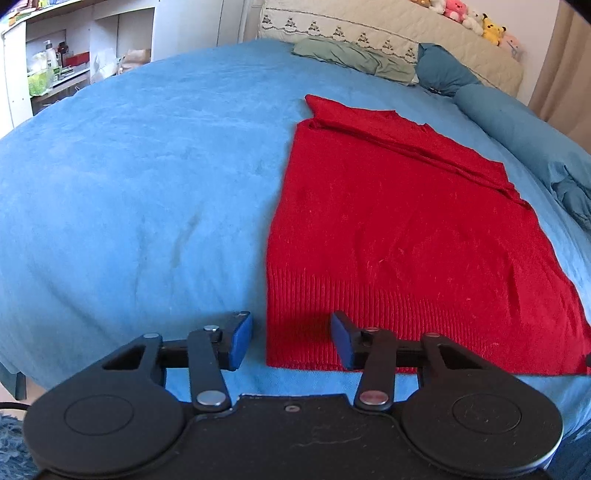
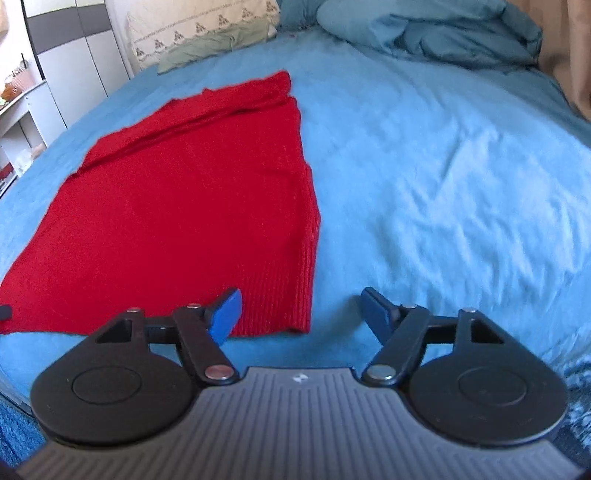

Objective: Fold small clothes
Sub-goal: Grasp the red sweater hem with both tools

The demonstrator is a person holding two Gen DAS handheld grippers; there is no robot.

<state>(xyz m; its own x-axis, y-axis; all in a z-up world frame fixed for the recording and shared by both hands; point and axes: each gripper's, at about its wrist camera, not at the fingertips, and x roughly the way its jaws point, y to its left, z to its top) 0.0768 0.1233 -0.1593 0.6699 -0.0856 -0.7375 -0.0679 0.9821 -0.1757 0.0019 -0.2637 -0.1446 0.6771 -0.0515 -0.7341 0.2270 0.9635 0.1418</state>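
A red knitted sweater (image 1: 399, 236) lies flat on the blue bedspread (image 1: 129, 192), ribbed hem toward me, with its sleeves folded across the far part. My left gripper (image 1: 291, 339) is open and straddles the hem's near left corner: one blue pad is over the bedspread, the other over the red ribbing. In the right wrist view the same sweater (image 2: 177, 206) fills the left half. My right gripper (image 2: 301, 314) is open wider, astride the hem's near right corner, its left pad over the ribbing and its right pad over the bedspread (image 2: 443, 184).
A green cloth (image 1: 354, 59) and blue pillows (image 1: 443, 70) lie at the head of the bed, beside a cream embroidered headboard cover (image 1: 369, 29) with plush toys (image 1: 476, 20). White shelves (image 1: 59, 62) stand at the left. A crumpled blue duvet (image 2: 436, 29) lies at the far right.
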